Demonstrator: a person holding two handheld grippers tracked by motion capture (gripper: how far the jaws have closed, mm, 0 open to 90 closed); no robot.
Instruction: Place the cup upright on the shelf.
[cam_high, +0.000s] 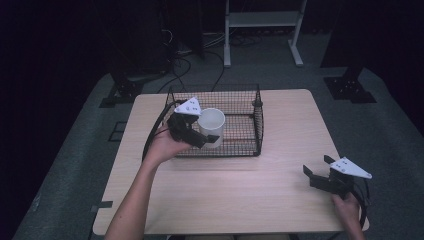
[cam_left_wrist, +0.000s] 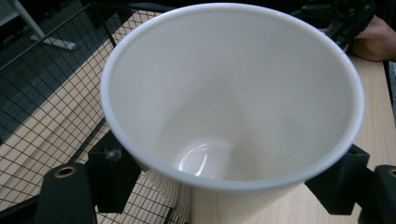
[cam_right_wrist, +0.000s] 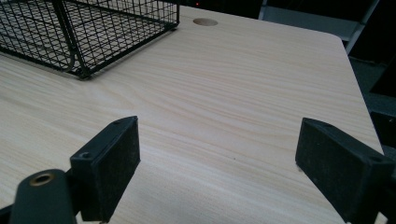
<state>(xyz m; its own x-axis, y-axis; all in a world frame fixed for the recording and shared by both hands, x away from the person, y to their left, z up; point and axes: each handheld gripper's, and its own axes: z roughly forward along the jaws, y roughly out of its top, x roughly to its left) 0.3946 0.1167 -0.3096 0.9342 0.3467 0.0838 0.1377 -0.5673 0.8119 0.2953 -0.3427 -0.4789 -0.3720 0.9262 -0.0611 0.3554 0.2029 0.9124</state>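
Left tool (cam_high: 209, 131) has the white cup (cam_high: 212, 126) clamped between its two black jaws, one on each side of the wall just under the rim, and the cup is upright at the near left corner of the black wire basket (cam_high: 240, 120). In the left gripper view the cup (cam_left_wrist: 233, 93) is empty inside, with the mesh just beside it. It looks like the placing or lifting step at the basket wall; which of the two I cannot tell. Next move calls for keeping the cup level and clear of the wire edge. Over at the near right of the counter (cam_high: 260, 190), the right tool (cam_high: 316, 169) hangs idle, jaws wide apart, nothing between them. The count: one cup, one basket, two tools.
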